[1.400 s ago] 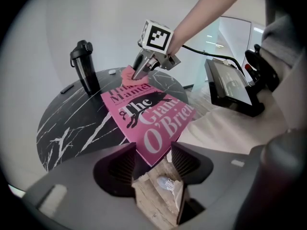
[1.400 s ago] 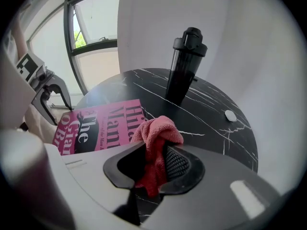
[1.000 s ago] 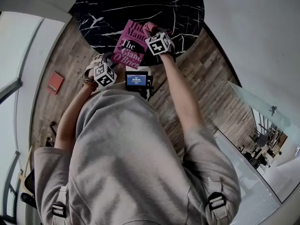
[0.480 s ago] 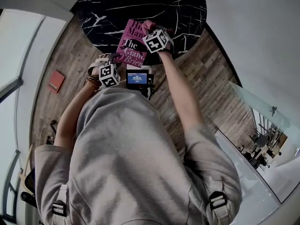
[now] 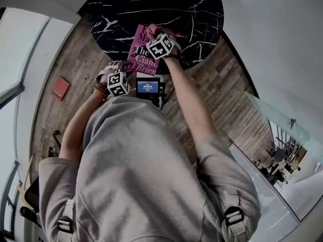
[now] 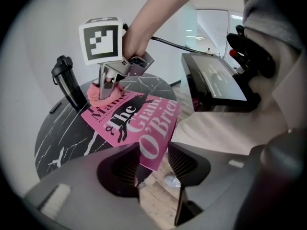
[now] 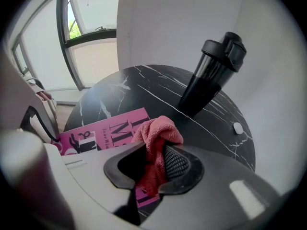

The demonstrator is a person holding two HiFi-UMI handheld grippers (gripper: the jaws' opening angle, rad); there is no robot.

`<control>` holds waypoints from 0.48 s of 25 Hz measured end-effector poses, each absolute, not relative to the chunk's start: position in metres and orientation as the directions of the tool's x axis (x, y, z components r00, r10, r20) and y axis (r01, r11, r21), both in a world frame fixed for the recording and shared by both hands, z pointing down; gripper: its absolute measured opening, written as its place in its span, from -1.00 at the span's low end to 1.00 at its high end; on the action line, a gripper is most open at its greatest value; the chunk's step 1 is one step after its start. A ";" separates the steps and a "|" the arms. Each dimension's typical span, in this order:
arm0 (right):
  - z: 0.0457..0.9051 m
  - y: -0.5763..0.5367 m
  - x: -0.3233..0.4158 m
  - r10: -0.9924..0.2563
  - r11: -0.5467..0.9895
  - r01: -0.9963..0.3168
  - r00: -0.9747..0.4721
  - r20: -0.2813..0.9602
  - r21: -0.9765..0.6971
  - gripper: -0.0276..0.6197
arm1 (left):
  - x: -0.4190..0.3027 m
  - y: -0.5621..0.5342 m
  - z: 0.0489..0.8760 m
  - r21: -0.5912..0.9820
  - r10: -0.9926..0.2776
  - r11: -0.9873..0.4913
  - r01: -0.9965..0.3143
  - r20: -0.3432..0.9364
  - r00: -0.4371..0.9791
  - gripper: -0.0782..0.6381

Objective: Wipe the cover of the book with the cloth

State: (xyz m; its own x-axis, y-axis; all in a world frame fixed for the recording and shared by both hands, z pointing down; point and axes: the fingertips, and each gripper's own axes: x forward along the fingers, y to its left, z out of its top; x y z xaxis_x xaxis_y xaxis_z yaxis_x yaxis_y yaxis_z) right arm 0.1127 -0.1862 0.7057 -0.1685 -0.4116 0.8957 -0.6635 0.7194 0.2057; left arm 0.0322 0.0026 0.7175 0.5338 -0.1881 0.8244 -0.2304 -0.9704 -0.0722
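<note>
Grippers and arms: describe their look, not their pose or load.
Both the left gripper and the right gripper are grey with dark ribbed jaw pads, and each carries a white cube printed with black square markers. A black cable leaves the right one. The person wears a grey short-sleeved top and a beaded bracelet.

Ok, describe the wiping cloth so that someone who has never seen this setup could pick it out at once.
On the round black marble table, a pink book lies at the edge nearest the person. At its far end the cloth is bunched in the right gripper. It is the only soft thing there: salmon-pink knit, paler than the magenta cover.
</note>
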 end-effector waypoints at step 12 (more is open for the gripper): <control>0.706 -0.184 0.065 -0.397 0.775 -0.598 -0.210 0.894 0.204 -0.62 | 0.032 0.003 0.718 -0.073 -0.181 -0.974 -0.216 0.825 0.535 -0.27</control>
State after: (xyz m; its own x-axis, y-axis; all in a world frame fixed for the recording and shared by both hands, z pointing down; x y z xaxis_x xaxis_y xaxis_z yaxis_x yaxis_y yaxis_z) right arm 0.0647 -0.1840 0.7056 -0.2095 -0.3971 0.8935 -0.5980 0.7750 0.2042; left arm 0.0317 0.0031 0.7179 0.5351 -0.1806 0.8252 -0.2156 -0.9737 -0.0734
